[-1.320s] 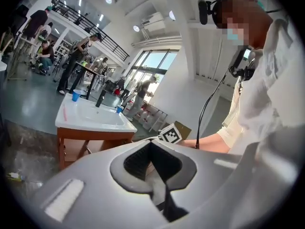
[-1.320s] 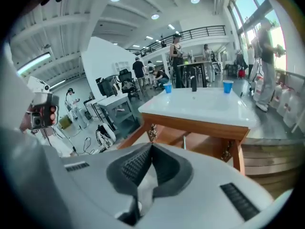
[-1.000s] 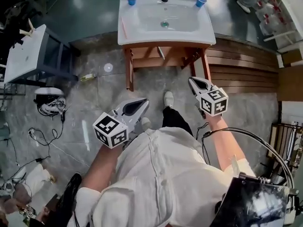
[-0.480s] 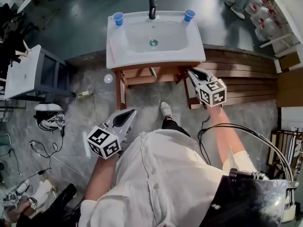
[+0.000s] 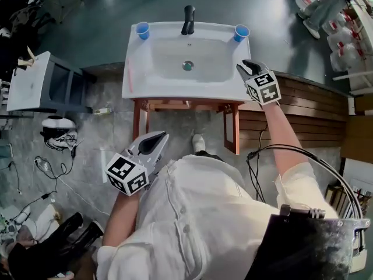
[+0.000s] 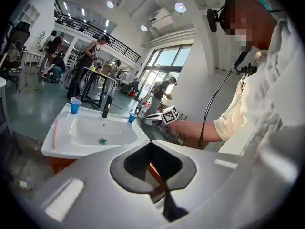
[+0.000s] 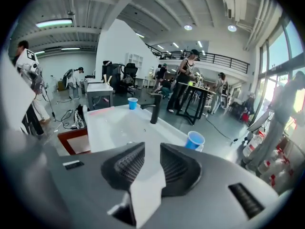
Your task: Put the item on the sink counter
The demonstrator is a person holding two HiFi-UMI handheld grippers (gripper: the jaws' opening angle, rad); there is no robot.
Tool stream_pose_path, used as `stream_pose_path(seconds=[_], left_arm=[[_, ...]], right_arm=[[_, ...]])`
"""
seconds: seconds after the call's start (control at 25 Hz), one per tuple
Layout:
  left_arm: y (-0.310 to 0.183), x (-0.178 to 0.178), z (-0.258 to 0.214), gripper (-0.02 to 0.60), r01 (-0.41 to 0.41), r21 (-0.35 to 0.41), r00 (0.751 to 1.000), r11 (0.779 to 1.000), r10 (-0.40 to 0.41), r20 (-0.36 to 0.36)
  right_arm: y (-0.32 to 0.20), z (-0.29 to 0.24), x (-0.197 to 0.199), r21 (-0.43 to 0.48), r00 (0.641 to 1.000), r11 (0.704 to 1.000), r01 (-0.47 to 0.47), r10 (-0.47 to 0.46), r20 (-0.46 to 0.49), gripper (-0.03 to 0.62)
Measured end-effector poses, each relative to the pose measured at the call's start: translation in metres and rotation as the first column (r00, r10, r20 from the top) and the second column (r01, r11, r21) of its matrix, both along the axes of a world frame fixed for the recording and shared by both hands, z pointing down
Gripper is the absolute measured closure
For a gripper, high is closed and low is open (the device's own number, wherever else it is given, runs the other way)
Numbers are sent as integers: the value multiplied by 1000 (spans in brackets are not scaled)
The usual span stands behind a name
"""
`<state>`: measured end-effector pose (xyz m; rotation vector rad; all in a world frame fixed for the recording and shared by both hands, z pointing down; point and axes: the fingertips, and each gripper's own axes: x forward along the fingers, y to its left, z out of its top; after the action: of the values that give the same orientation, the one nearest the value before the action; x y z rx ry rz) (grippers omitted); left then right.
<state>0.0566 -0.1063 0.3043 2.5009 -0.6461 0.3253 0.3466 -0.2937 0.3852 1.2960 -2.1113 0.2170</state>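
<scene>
- The right gripper (image 5: 248, 66) is held out over the right rim of the white sink counter (image 5: 133, 87), near the blue cup (image 5: 241, 32) at the back right corner.
- In the right gripper view its 2 ribbed jaws are pinching a thin, flat white item (image 7: 147, 185), which runs back from the jaw tips toward the camera.
- The head view does not show the item clearly, so whether it touches the counter cannot be told.
- The left gripper (image 5: 163, 136) hangs low beside the person's body, well short of the sink, its jaws pressed together at the tips with nothing between them.
- A black faucet (image 5: 188, 18) stands at the back centre of the basin, a second blue cup (image 5: 143, 30) at the back left corner.
- A thin pink stick (image 5: 129, 77) lies along the counter's left rim.
</scene>
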Motion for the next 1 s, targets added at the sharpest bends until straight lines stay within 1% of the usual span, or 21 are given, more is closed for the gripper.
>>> stream_pose_path(seconds=[0.08,0.2,0.32,0.48,0.6,0.76,0.88,0.92,0.96,1.0], left_arm=[[-13,10,0,577,25,-3,1000,1000,-25,7],[-29,23,0,577,61,-10,998,998,-61,18],[-43,33,1,577,86,-9,996,996,-85,30],[-51,37,7,577,128,-22,991,991,-127,47],[-55,37,12,577,140,-37,989,990,-137,60],[-58,38,12,577,161,-37,985,986,-159,60],[-57,32,15,577,180,-41,982,983,-177,65],[-56,29,16,577,189,-43,980,981,-186,67],[-55,26,17,577,198,-45,978,979,-195,67],[-55,24,17,577,206,-47,977,977,-203,67]], right_arm=[[-27,6,14,-1,999,999,35,-35,-26,510],[-65,18,36,-13,992,997,82,-83,-92,508],[-101,32,58,-36,983,994,104,-108,-148,508],[-141,47,65,-57,964,986,154,-162,-209,508],[-152,66,70,-120,945,977,179,-204,-255,508],[-169,88,74,-192,921,961,200,-251,-299,508],[-172,101,77,-242,883,944,225,-303,-359,508],[-173,104,77,-254,876,940,229,-313,-367,508],[-173,106,76,-263,876,937,229,-316,-364,513],[-173,107,74,-267,882,937,226,-313,-352,535]])
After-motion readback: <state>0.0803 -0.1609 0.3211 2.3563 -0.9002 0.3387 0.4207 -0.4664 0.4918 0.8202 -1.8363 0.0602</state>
